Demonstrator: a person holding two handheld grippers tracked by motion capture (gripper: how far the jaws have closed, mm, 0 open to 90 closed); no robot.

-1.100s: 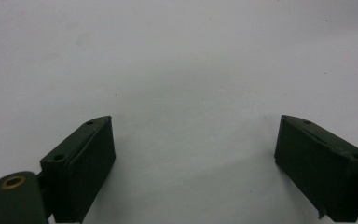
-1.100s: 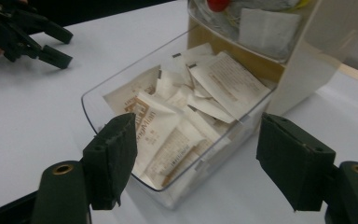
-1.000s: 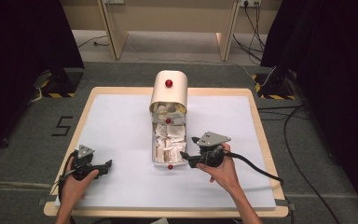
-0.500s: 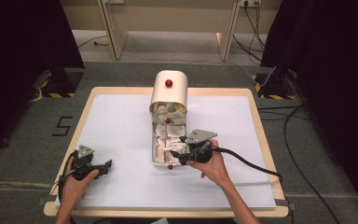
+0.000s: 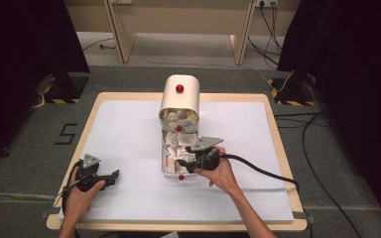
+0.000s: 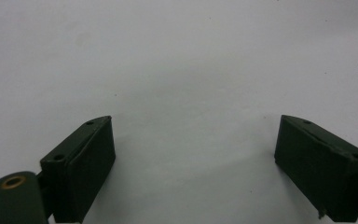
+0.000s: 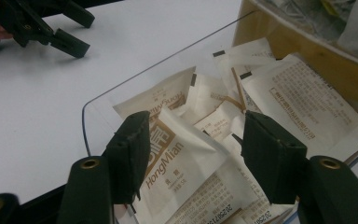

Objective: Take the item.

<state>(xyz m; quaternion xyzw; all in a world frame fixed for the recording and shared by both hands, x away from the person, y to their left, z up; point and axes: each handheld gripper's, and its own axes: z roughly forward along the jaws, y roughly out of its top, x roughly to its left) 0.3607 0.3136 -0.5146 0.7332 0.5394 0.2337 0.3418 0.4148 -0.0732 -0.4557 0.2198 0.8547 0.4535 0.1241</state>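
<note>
Presently, the right gripper (image 5: 184,161) is shown poised over the clear tray (image 5: 164,168) that lies drawn out in front of the cream, round-topped box (image 5: 179,97) at the middle of the white table sheet (image 5: 124,134). Its jaws are seen wide apart in the right gripper view, straddling a tilted white sachet (image 7: 186,154) printed "HongMian", which rests near the tray's front corner on top of a loose heap of similar sachets (image 7: 279,98); no grip is judged to have been closed on it yet. Whether the pads already touch the sachet cannot be told. The left gripper (image 5: 110,177) is held low at the near left of the sheet, well apart from the tray, its jaws likewise spread wide over bare white surface in the left gripper view and holding nothing. No sachet is seen lying outside the tray on the sheet. The work is therefore judged to be at an early stage: the approach to one sachet is made, while the closing of the jaws, the lifting out, and whatever placement is intended are all left to be done.
</note>
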